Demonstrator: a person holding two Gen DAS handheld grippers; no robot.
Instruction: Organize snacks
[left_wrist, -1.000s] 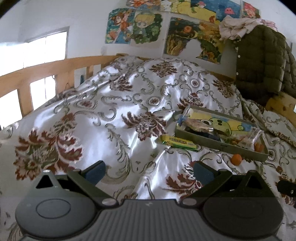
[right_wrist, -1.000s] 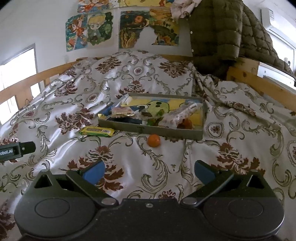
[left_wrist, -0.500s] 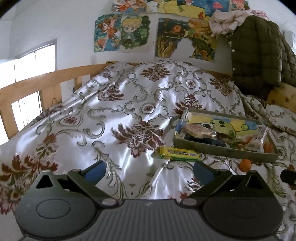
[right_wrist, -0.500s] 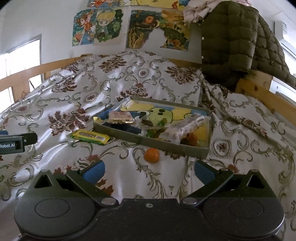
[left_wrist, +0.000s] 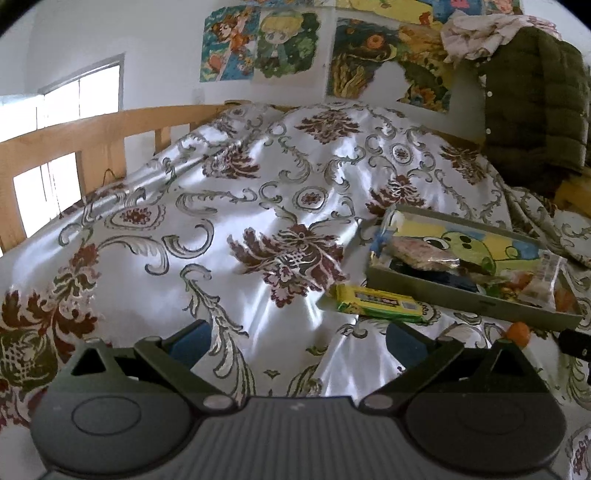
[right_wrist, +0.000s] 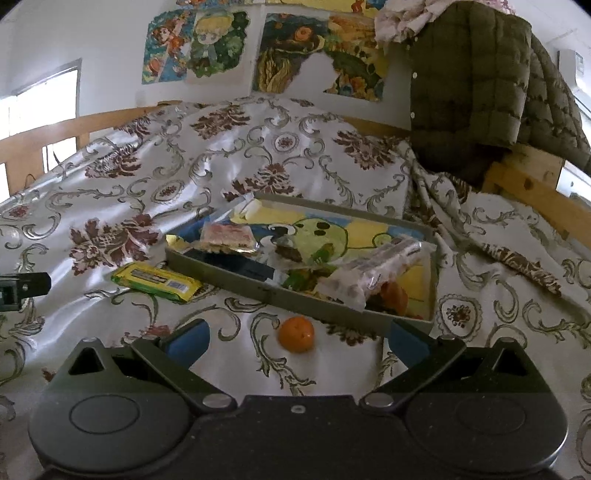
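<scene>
Two views show a bed. In the left wrist view, the left gripper (left_wrist: 297, 338) has its fingers spread, holding nothing, over the bedspread (left_wrist: 221, 206). The yellow snack bar (left_wrist: 376, 302) lies long axis left-right, just beside the tray (left_wrist: 461, 297); open bedspread stretches leftward.

In the right wrist view, the right gripper (right_wrist: 297, 338) also has its fingers spread, holding nothing, with the orange (right_wrist: 296, 334) between them, near the tray's (right_wrist: 295, 295) front wall. Overlapping packets inside are hard to make out.
</scene>
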